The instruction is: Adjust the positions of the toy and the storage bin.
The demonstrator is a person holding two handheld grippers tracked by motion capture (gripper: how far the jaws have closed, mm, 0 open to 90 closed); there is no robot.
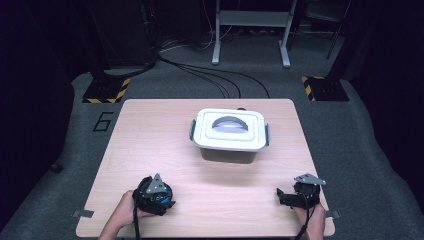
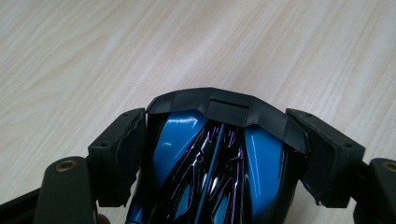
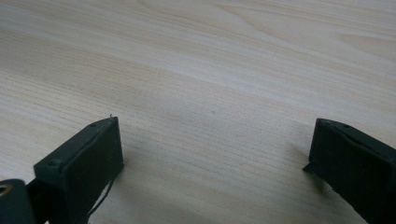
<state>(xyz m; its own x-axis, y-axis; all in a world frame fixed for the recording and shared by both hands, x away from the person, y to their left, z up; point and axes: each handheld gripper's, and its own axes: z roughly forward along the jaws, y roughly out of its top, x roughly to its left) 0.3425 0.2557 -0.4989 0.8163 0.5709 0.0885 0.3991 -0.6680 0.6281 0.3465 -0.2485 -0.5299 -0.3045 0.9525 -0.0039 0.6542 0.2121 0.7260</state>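
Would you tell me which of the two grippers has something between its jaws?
The left gripper: its jaws press on a blue-and-black toy car. The right gripper has only bare table between its open jaws.

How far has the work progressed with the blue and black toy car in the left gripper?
Done: the left gripper is closed on the glossy blue and black toy car, both pads against its sides, low over the pale wooden table. In hand: holding it there. Left: the white lidded plastic box looks closed and untouched; the right gripper is open, nothing between its jaws.
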